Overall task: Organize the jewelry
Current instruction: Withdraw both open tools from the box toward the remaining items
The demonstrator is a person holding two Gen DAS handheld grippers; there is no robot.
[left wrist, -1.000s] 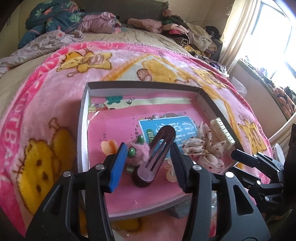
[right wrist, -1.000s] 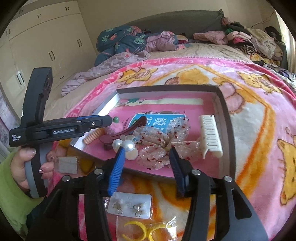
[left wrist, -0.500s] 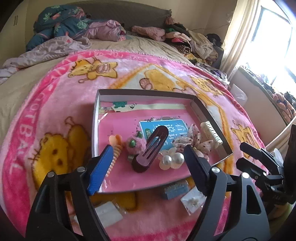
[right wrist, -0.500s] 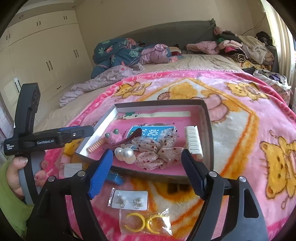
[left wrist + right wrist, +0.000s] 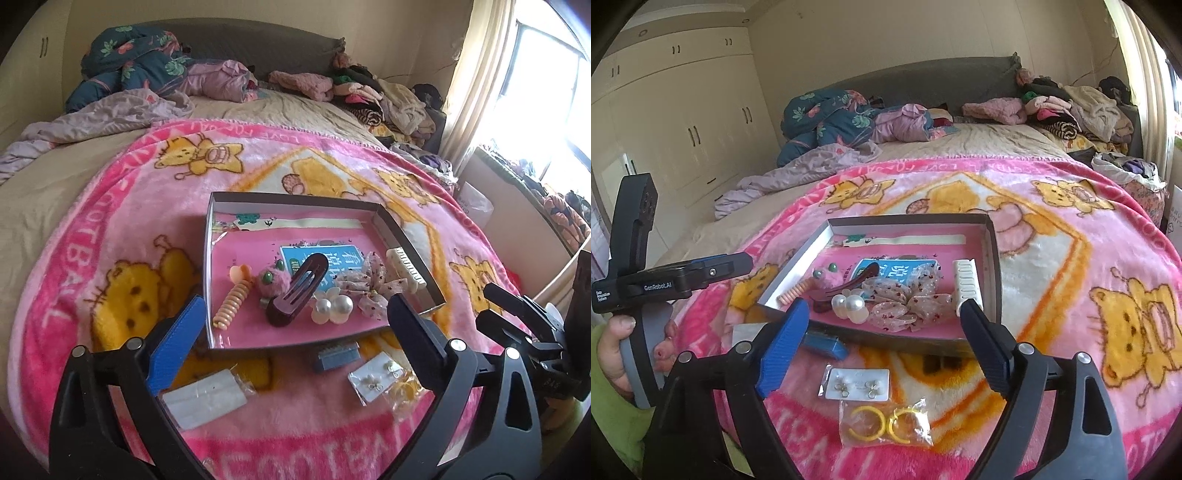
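A shallow grey box (image 5: 212, 236) (image 5: 991, 258) with a pink floor lies on the blanket. In it are a dark maroon hair clip (image 5: 297, 291) (image 5: 849, 286), a pearl flower clip (image 5: 332, 306) (image 5: 849, 306), a sheer bow (image 5: 369, 284) (image 5: 905, 302), a cream comb clip (image 5: 406, 269) (image 5: 966, 286), a pink fuzzy clip (image 5: 271, 280) and a peach spiral tie (image 5: 231, 306). Both grippers, left (image 5: 291, 343) and right (image 5: 882, 343), are open and empty, held above the blanket just in front of the box.
In front of the box lie an earring card (image 5: 858, 384) (image 5: 373, 376), a bag of yellow hoops (image 5: 884, 424), a blue comb clip (image 5: 336, 356) (image 5: 823, 345) and a white packet (image 5: 205, 400). Piled clothes and bedding lie at the bed's far end.
Both grippers have opened wide and pulled back from the box. The maroon clip, between the left fingers a second ago, now lies free in the box.
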